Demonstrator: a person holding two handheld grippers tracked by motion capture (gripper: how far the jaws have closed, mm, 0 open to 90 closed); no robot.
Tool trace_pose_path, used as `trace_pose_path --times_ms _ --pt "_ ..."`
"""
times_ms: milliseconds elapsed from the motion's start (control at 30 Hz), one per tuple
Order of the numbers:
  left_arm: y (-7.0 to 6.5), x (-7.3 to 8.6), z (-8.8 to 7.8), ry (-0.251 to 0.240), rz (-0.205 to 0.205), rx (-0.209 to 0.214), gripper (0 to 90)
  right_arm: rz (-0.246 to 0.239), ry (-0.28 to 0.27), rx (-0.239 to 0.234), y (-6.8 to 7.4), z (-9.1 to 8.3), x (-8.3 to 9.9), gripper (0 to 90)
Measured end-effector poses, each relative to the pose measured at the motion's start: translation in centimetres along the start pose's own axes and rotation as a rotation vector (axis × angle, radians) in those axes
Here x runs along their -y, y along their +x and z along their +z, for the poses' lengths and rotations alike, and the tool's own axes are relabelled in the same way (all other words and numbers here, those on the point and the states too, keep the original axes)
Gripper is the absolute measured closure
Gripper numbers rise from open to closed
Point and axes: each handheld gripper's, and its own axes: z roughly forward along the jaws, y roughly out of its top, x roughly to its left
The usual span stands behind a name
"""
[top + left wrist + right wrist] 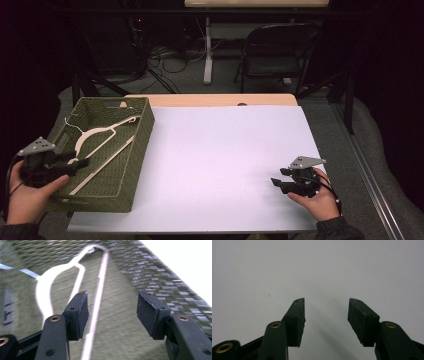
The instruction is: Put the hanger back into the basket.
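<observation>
The hanger (97, 302) lies in the basket (137, 150) (woven green) under the open, empty left gripper (112, 315); right gripper (325, 320) open

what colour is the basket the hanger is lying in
Olive green, with a woven texture. The basket shows best in the high view, holding the cream hanger.

Dim lab: cable tangle (170, 60), folding chair (272, 52), black curtains (385, 60).
</observation>
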Motion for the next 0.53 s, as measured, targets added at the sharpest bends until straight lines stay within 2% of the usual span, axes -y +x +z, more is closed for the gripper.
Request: trace_pose_path --times_ms 100,167,233,267,433,533 --pt "-2.5 -0.3 -0.1 -0.027 0.031 0.037 41.0 -0.007 0.014 0.004 0.0 -0.2 0.1 47.7" --pt "-4.4 -0.7 -0.1 -0.052 0.058 0.066 40.6 0.000 -0.008 0.007 0.0 -0.1 0.2 47.7" --pt "-6.5 -1.1 -0.1 -0.073 0.098 0.110 39.9 -0.002 -0.003 0.014 0.0 -0.4 0.2 47.7" --pt "-7.4 -1.2 0.1 -0.077 0.118 0.131 39.9 0.003 -0.018 0.016 0.0 -0.4 0.3 47.7" --pt "-11.6 -1.5 1.6 -0.064 0.177 0.204 39.5 0.010 -0.048 0.025 0.1 -0.9 0.5 47.5" --pt "-14.0 -1.4 3.5 -0.050 0.202 0.276 39.5 0.020 -0.073 0.033 0.0 -1.4 1.0 47.4"
